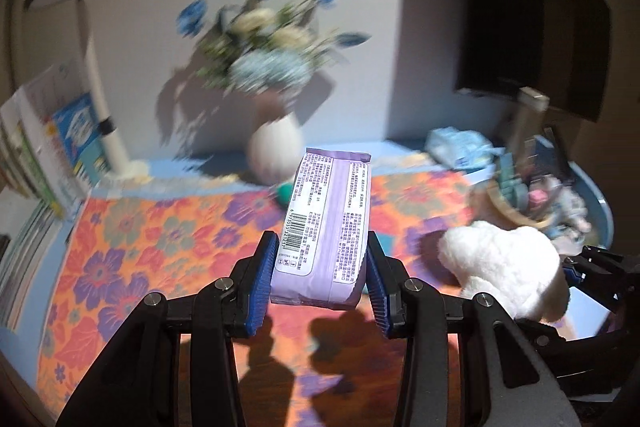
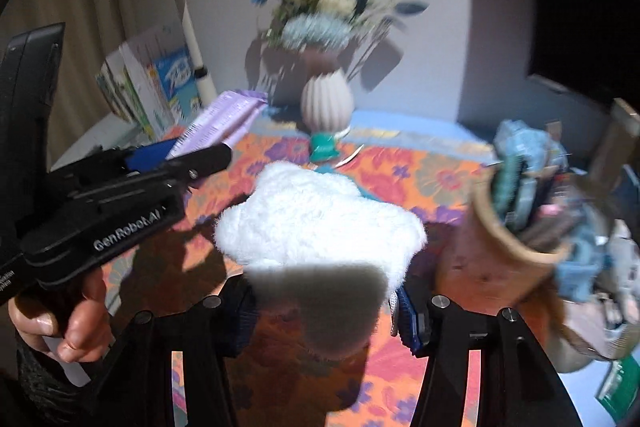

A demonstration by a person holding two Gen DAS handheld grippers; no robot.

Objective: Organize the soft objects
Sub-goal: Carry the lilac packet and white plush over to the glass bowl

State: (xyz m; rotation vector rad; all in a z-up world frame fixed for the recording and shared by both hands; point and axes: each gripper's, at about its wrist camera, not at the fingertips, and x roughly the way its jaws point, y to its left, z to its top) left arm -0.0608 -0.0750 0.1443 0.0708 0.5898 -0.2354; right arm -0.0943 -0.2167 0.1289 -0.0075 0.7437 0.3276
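Purple tissue pack [image 1: 326,227] sits clamped between the blue pads [image 1: 262,281] of my left gripper [image 1: 320,279], barcode side up, lifted clear of the floral cloth [image 1: 132,247]. Pads press both long sides; grip looks firm.

White plush [image 2: 320,223] is in my right gripper [image 2: 326,311]. Its lower end sits between the fingers, with the right blue pad [image 2: 406,319] against it; the left pad is in shadow. I read this as a grasp. Plush hangs above the cloth and casts a dark shadow below it. From the left wrist view the same plush shows at right, just beside the pack but apart from it.

From the right wrist view, my left gripper enters from the left with a hand [image 2: 68,323] on its handle, the pack sticking out past its fingers.

Further out on the cloth: a small teal object [image 2: 324,147], blurred, just in front of a ribbed white vase [image 2: 327,103] with blue and cream flowers [image 1: 264,35]. At right, a round container [image 2: 508,247] stuffed with mixed items, contents too blurred to name. At left, leaning books [image 1: 52,143] and a white lamp [image 1: 94,67] against the wall.
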